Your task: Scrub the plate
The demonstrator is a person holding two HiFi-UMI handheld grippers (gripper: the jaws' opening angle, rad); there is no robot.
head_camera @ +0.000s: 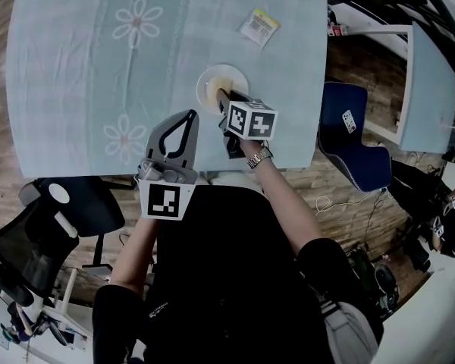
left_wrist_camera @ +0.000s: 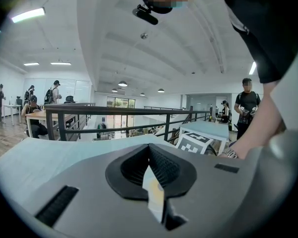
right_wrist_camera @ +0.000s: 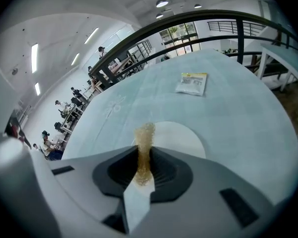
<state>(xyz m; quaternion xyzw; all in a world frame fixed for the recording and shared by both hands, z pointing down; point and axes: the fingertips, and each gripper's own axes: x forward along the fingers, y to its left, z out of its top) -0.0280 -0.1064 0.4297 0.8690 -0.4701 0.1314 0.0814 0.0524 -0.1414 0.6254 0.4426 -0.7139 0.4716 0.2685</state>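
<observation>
Pale blue surface with white daisy prints. Cream-white plate ahead of the grey, black-padded right tongs with black-and-white marker squares, whose scourer is golden-brown. Beyond them, a yellow-and-white packet.

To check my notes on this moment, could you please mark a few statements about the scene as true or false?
1. The right gripper holds a sponge. True.
2. The left gripper grips the plate. False: its jaws are together on nothing, away from the plate.
3. The packet lies on the plate. False: it lies on the table, apart from the plate.
4. The sponge is over the plate. True.
</observation>
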